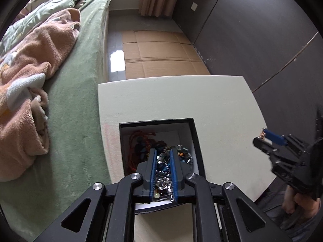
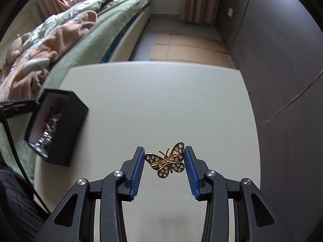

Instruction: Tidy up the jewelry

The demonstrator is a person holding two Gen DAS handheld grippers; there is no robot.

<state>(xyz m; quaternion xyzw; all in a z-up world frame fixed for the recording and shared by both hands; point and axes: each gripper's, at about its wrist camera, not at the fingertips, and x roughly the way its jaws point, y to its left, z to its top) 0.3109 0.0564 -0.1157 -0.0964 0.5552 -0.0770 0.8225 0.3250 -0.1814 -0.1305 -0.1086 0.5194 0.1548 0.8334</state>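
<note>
Left wrist view: the left gripper [image 1: 163, 173] hangs over the black box [image 1: 192, 141] at the desk's [image 1: 181, 100] left edge, jaws narrowly parted above the jewelry pile [image 1: 171, 153], clasping nothing I can make out

Right wrist view: the right gripper [image 2: 164, 161] pinches the gold butterfly brooch [image 2: 166, 160] by its wingtips, above the desk's middle. Such a thin-edged grip could let it twist and drop

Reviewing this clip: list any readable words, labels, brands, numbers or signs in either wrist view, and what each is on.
None: no readable text in either view.
Black open box of jewelry: no label visible on its walls.
Gold butterfly brooch between the right gripper pads: openwork pattern only, no lettering.
White square wall plate: blank.
White table: unmarked.
</note>
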